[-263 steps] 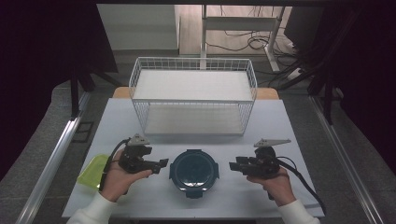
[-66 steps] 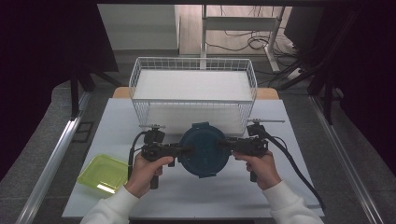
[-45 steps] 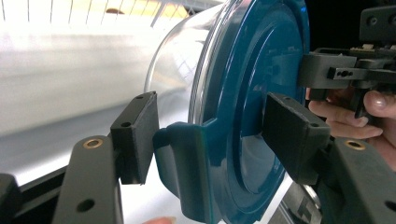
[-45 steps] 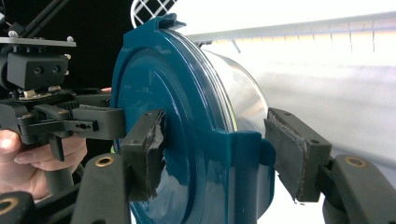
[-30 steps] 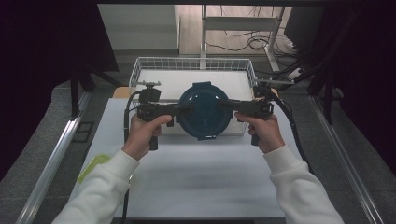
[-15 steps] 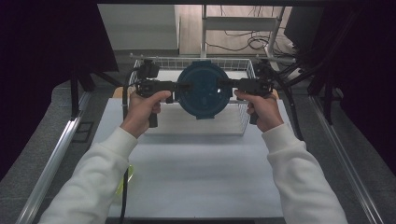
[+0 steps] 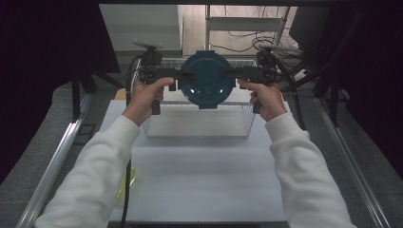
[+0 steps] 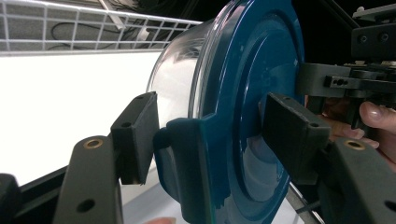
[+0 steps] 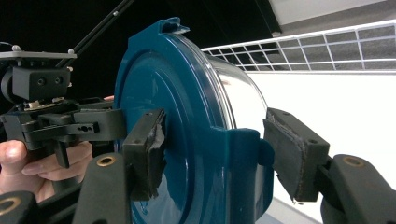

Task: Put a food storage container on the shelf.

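A round clear container with a dark blue lid (image 7: 206, 78) hangs in the air on edge, its lid facing me, above the white wire basket (image 7: 197, 136). My left gripper (image 7: 185, 74) is shut on the lid's left tab and my right gripper (image 7: 228, 72) on its right tab. In the left gripper view the jaws (image 8: 212, 135) clamp the blue tab, with the container's clear body (image 8: 177, 88) behind it. In the right gripper view the jaws (image 9: 217, 149) pinch the opposite tab of the lid (image 9: 187, 93). The white basket floor lies beyond the container in both gripper views.
The basket stands at the far end of the white table (image 7: 204, 175). A yellow-green object (image 7: 129, 180) peeks out at the table's left edge under my left sleeve. Metal rails (image 7: 62, 156) run along both sides. Cables and a shelf lie on the floor beyond.
Both grippers took hold of the container on the table, lifted it and carried it forward and up. It now hangs above the basket, farther than half a second ago.
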Motion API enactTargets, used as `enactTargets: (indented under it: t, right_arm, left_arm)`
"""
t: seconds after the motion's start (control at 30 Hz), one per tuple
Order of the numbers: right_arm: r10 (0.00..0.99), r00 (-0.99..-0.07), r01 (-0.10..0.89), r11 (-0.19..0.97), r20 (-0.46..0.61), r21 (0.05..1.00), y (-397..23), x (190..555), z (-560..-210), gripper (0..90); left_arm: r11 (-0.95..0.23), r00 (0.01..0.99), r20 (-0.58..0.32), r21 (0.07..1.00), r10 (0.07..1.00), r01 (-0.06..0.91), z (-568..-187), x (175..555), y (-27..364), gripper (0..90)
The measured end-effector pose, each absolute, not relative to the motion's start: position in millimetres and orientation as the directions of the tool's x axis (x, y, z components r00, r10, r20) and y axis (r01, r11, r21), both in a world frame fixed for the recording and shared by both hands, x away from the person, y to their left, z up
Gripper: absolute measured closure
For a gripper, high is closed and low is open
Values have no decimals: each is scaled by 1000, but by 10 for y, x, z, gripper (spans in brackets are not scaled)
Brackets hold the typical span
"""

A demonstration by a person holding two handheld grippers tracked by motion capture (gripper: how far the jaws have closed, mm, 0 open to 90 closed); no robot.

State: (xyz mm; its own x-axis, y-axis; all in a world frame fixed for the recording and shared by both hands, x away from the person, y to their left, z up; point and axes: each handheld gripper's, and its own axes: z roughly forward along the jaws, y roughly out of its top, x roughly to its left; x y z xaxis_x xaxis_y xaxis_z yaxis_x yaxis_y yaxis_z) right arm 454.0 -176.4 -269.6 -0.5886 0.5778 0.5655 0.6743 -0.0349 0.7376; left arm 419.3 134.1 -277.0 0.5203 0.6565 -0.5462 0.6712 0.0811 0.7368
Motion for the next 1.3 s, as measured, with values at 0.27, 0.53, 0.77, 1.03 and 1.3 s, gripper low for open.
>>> enactTargets:
  t: [0.27,0.53,0.77,1.03,1.3]
  right_arm:
    - [575,-581,683,-40,575,730,-1670,4797,-2697,399]
    - [581,-550,712,-49,600,700,-1603,5019,-2803,399]
    - [590,-515,747,-47,622,663,-1557,5156,-2942,400]
    - [603,-457,780,-82,654,621,-1558,5249,-3009,397]
    - [605,-392,821,-110,693,560,-1579,5350,-3131,382]
  left_arm:
    - [116,497,-575,722,650,682,-2807,4467,1459,376]
    - [121,478,-598,696,643,708,-2921,4693,1527,375]
    - [138,449,-628,664,636,735,-3073,4838,1571,372]
    - [181,389,-682,606,620,774,-3176,4943,1533,354]
    - [220,344,-713,570,610,791,-3276,5040,1518,349]
